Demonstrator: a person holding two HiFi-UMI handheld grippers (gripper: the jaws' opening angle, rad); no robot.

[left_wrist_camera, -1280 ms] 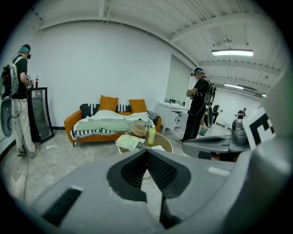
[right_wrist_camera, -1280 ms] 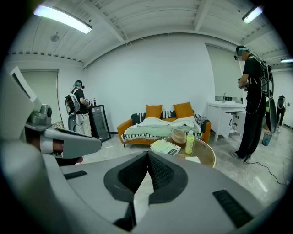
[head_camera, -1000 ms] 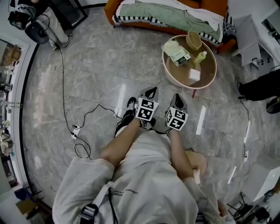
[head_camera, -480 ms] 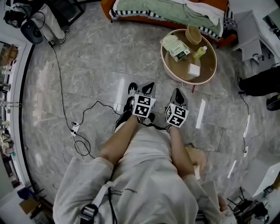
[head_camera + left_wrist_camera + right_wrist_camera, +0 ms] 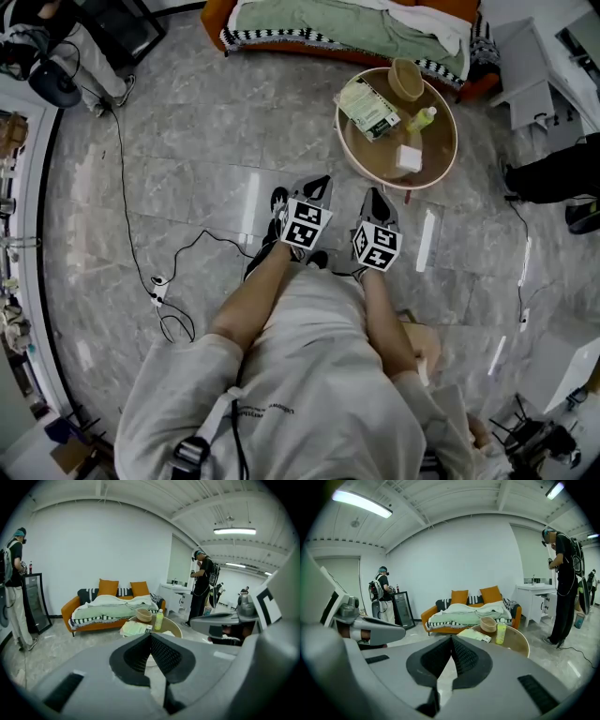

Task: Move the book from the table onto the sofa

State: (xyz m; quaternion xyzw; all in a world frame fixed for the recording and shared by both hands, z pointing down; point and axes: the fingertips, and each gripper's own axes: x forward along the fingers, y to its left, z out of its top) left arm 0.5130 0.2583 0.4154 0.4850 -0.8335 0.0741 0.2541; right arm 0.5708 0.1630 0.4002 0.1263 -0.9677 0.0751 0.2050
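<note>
1. A broad stretch of bare floor (image 5: 187, 141) was seen on the near side of the table (image 5: 349, 159). Ample room for an approach was judged to lie there.
2. The sofa (image 5: 281, 42) was found just beyond the table, covered by a green blanket (image 5: 319, 19). No book was seen on it, so the whole transfer was judged to be left: reach, grasp, lift and set down.
3. The table was seen to be round with a raised rim. That rim was judged an edge to be cleared in lifting.
4. A bystander's dark legs (image 5: 553, 178) were seen near the table's right side, so that flank was judged the tighter one.
5. The left gripper (image 5: 150, 637) and the right gripper (image 5: 451, 639) were held side by side, well short of the table's near rim. Each pair of jaws was closed, with nothing between them.
6. The book (image 5: 367, 106) lay untouched on the table's far left part, toward the sofa. One edge appeared to overhang the rim.
7. A bowl (image 5: 405, 80) sat at the table's far edge, just beside the book. A bottle (image 5: 422, 119) lay toward the table's right, and a white box (image 5: 408, 157) lay near the table's middle. Little room was judged to be left on the book's right.
8. A cable (image 5: 178, 272) trailed over the floor well to the left of the table, off the likely path.
</note>
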